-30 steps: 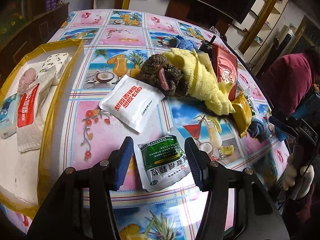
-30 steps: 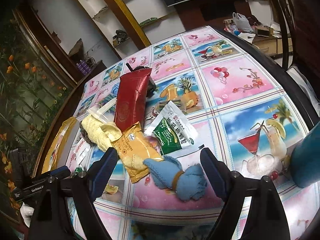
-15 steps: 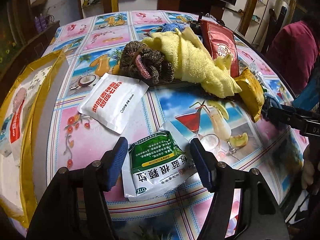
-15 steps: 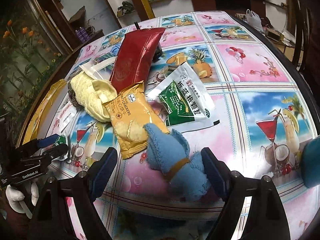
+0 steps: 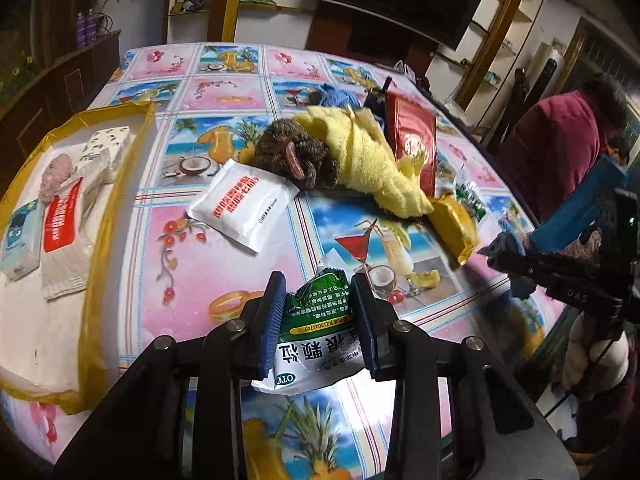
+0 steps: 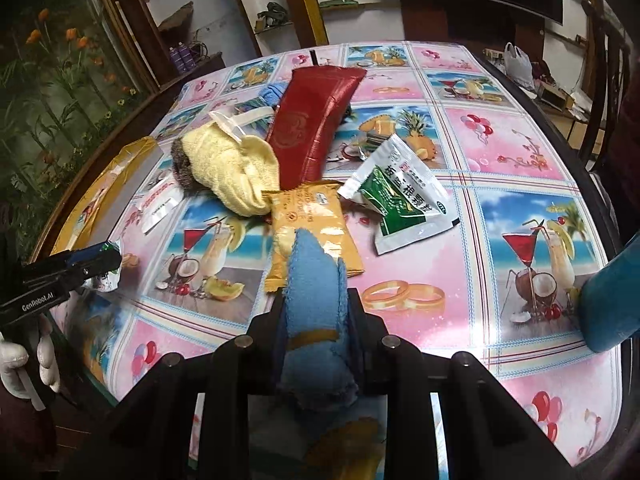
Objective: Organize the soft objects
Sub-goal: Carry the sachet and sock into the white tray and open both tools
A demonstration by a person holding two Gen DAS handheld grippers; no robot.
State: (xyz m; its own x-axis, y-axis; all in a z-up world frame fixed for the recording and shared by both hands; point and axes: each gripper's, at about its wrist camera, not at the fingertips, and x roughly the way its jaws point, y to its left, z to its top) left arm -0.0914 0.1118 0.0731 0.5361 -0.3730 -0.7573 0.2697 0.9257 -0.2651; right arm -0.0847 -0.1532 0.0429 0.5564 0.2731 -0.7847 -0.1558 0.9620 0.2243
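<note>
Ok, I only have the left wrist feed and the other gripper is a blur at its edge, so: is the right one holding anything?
Observer: Yes. The right gripper is shut on the blue cloth, which has a tan band around its middle.
Operator: Where does the cloth point?
Observer: Its tip sticks out past the fingers, in front of the orange snack packet. I cannot tell whether they touch.
Operator: Is anything like the green sachet in my left gripper left over there?
Observer: Yes. A second sachet, with the same green and white print, lies flat on the tablecloth just right of that packet.
</note>
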